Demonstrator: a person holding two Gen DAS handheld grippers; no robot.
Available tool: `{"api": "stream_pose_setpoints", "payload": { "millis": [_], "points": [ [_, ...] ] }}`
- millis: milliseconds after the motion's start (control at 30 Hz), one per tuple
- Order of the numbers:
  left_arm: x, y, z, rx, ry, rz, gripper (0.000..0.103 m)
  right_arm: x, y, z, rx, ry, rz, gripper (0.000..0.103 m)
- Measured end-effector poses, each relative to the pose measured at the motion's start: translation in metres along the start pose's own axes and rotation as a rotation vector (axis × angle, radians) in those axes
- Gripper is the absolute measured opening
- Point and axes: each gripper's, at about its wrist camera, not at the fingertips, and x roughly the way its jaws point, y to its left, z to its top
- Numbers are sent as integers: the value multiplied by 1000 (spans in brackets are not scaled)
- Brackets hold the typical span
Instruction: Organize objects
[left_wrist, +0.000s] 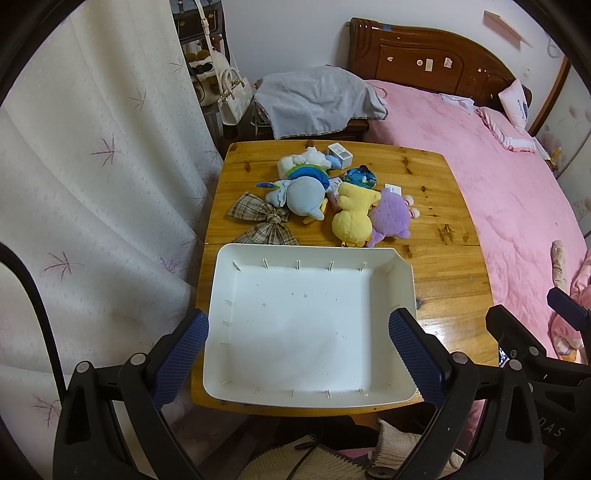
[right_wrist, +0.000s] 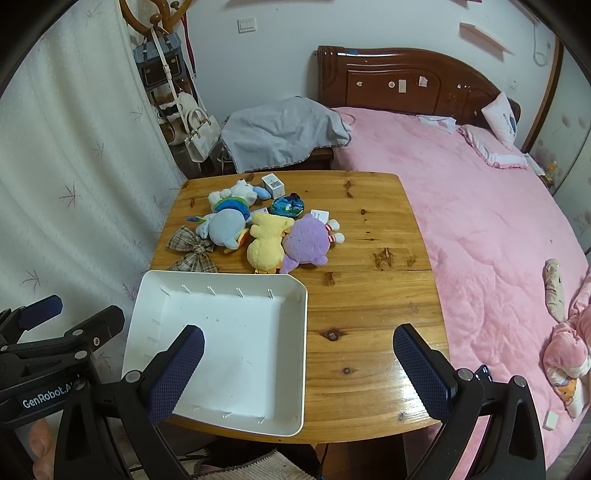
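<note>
White plastic, bare to its floor: the tray (left_wrist: 310, 321) sits at the near edge of the wooden worktop (left_wrist: 436, 229) with nothing yet inside it, which suggests the organizing has not begun. Just beyond its far rim lies the clutter still to be sorted: a plaid bow (left_wrist: 264, 221), a blue plush (left_wrist: 304, 197), a yellow plush (left_wrist: 352, 216) and a purple plush (left_wrist: 391, 216) pressed side by side, with a white plush (left_wrist: 303, 162) behind them. Farther back are a small white box (left_wrist: 340, 153) and a round blue pouch (left_wrist: 361, 178); two more small white items are partly hidden among the toys and cannot be identified.

The left hand-held gripper (left_wrist: 299, 354) hovers above the tray, its jaws spread wide and grasping nothing. The right hand-held gripper (right_wrist: 299, 369) hangs over the tray's right side and the bare wood beside it, likewise released and empty. A pink bed (right_wrist: 480, 206) runs along the worktop's right side, and a pale curtain (left_wrist: 92, 166) hangs to the left. By the look of it, every item remains to be moved, the plush toys nearest the tray being the easiest first reach.
</note>
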Motion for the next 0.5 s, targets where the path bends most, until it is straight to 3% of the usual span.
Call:
{"api": "stream_pose_setpoints", "payload": {
  "millis": [500],
  "points": [
    [1, 0, -2, -28, 3, 19, 99, -2, 2, -2, -29, -4, 5, 103]
  ]
}}
